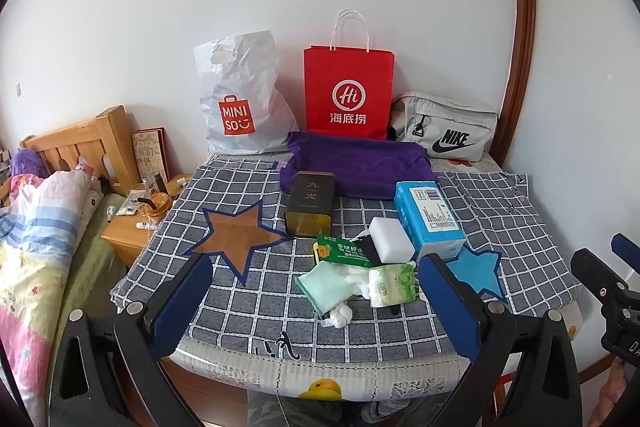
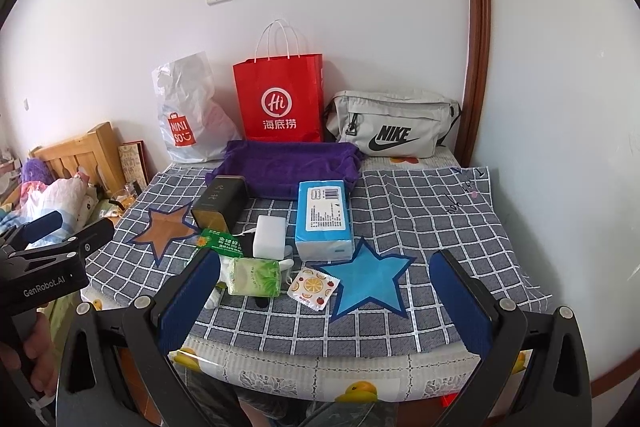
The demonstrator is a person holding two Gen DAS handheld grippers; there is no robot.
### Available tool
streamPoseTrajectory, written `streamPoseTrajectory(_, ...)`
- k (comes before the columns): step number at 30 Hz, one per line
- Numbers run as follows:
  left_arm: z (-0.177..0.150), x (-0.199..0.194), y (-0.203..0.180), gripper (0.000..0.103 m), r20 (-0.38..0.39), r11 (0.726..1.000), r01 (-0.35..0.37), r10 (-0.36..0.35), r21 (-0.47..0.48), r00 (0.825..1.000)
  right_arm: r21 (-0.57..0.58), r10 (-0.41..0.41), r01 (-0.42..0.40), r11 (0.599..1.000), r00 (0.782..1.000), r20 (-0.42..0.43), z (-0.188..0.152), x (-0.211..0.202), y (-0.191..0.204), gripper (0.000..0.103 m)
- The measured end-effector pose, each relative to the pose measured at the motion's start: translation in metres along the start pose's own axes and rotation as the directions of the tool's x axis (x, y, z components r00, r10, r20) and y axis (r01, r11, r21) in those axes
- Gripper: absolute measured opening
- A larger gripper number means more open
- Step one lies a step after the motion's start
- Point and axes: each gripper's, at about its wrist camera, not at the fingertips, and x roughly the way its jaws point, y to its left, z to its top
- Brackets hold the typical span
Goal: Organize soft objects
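Observation:
A pile of small items lies mid-table on the checked cloth: a blue tissue pack (image 1: 430,217) (image 2: 325,217), a white sponge block (image 1: 390,239) (image 2: 270,237), a green tissue packet (image 1: 392,285) (image 2: 256,277), a pale green cloth (image 1: 322,287), a green sachet (image 1: 344,250) (image 2: 220,241) and a dark tin (image 1: 311,203) (image 2: 220,205). A fruit-print packet (image 2: 313,286) lies by the blue star. Behind them sits a purple fabric tray (image 1: 360,165) (image 2: 286,167). My left gripper (image 1: 320,307) and right gripper (image 2: 324,301) both hover open at the table's near edge, holding nothing.
Along the wall stand a white Miniso bag (image 1: 240,99) (image 2: 188,119), a red paper bag (image 1: 348,93) (image 2: 280,99) and a grey Nike pouch (image 1: 448,133) (image 2: 392,129). A bed (image 1: 40,227) and a wooden nightstand (image 1: 132,231) are to the left. A hand (image 2: 36,351) holds the left gripper's handle.

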Motion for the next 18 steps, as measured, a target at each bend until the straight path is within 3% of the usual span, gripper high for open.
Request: streamPoseTrajectory(18, 0.0003, -0.0011, -0.0008, 0.103, 0.000, 1.000, -0.008, 0.008, 0.004, 1.000, -0.001, 0.005, -0.005, 1.000, 1.000, 0.004, 0.0023, -0.0030, 0.0026, 0.103)
